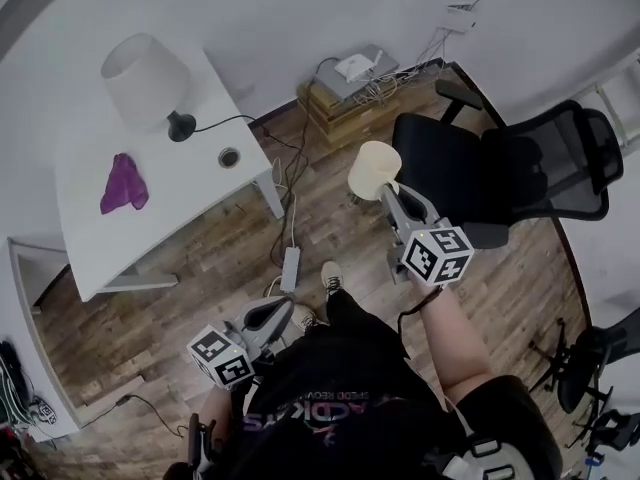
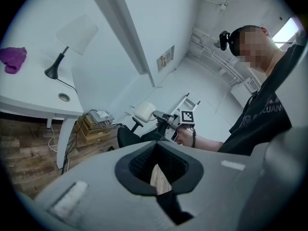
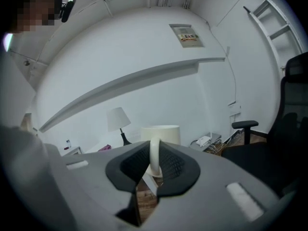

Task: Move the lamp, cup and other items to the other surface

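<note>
Wood floor (image 1: 200, 258) runs under both grippers. The right gripper (image 1: 388, 190) pinches the cup (image 1: 373, 170) by its handle, with the cup body beyond the fingertips, near the chair (image 1: 500, 168). The left gripper (image 1: 283, 308) is closed and empty. The lamp (image 1: 150, 78) and cloth (image 1: 123, 184) sit on the desk (image 1: 90, 238).

Right tongs (image 1: 385, 183) grip cream cup (image 1: 372, 168) over wood floor (image 1: 200, 268), beside black chair (image 1: 500, 173). Left tongs (image 1: 272, 318) low, against person (image 1: 380, 398). White counter (image 1: 170, 218) upper left: 1 lamp (image 1: 145, 76), 1 purple cloth (image 1: 123, 184).
</note>
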Demonstrator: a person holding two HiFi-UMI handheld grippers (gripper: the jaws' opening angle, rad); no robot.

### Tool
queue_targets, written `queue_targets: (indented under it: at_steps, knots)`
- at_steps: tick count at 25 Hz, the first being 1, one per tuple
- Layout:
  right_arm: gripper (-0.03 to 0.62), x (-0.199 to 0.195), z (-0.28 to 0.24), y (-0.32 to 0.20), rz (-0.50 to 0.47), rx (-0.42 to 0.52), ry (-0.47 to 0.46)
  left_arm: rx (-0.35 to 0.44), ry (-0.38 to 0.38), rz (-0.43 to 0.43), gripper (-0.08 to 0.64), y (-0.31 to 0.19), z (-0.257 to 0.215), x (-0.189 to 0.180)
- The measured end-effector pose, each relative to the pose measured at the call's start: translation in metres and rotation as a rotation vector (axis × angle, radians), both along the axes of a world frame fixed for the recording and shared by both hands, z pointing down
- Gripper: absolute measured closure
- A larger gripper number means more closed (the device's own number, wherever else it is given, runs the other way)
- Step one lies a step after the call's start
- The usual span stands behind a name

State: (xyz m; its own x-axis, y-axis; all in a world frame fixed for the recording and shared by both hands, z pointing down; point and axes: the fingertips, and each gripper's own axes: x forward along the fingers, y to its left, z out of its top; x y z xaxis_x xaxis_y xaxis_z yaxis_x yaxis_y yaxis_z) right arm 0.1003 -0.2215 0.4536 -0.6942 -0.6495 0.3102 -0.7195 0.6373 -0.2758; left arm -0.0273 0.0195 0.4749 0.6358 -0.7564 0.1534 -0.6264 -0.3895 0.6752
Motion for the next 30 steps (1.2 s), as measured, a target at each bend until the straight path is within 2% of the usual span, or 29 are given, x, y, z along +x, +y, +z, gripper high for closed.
queue_targets:
  at_steps: [6,11,19,30]
  knots:
    - [0.545,0.078,-0.009,0.016,0.163,0.02,-0.007,0.04,-0.014,0.123,0.56,-0.004,-0.008,0.028]
    - [0.545,0.139,-0.011,0.024,0.27,0.018,0.012,0.056,-0.022,0.185,0.56,-0.008,-0.016,0.051]
    - [0.545,0.209,0.02,0.014,0.403,-0.08,-0.022,0.027,-0.007,0.166,0.56,-0.037,-0.013,0.066]
    - [0.545,0.283,0.067,-0.075,0.423,-0.196,-0.045,-0.021,-0.059,0.105,0.56,-0.123,-0.016,0.117]
